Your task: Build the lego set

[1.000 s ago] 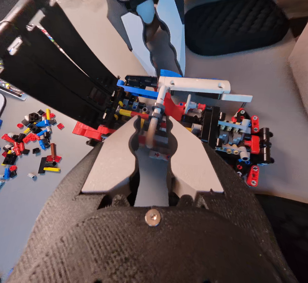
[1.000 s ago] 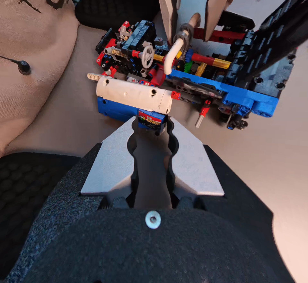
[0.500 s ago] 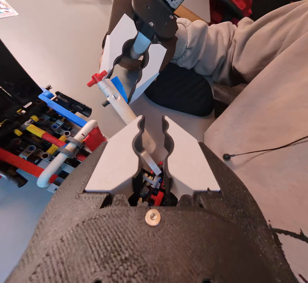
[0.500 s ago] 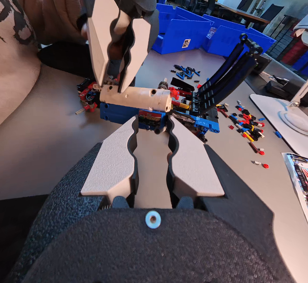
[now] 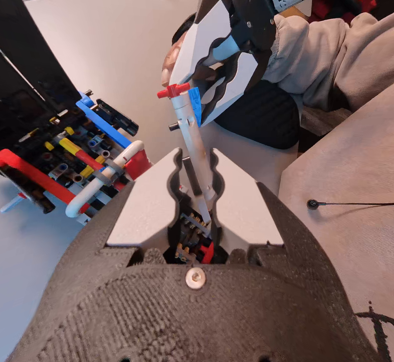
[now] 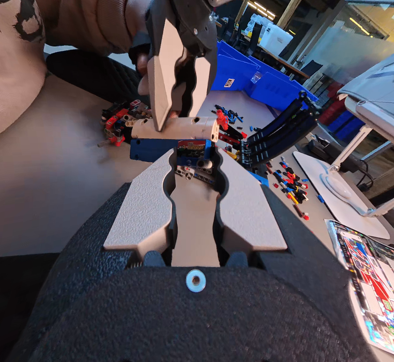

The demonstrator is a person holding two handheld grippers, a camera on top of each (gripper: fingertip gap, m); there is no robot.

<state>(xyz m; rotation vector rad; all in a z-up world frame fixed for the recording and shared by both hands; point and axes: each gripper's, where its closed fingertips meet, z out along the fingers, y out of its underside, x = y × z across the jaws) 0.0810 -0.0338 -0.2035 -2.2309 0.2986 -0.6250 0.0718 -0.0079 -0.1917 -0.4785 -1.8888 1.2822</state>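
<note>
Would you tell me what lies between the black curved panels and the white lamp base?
In the right wrist view, loose small lego pieces lie on the table between the black curved panels and the white lamp base.

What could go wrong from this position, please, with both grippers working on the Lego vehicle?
The left gripper straddles only the white cylinder panel, so the panel could pop off or twist under load. The right gripper brackets the blue side panel without visibly clamping it; the model might slide. The loose small parts nearby could be scattered.

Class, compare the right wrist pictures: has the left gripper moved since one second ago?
Yes. The left gripper was over the yellow and red rods near the black curved panels; now it sits on the white tube, closer to the person's sleeve.
</note>
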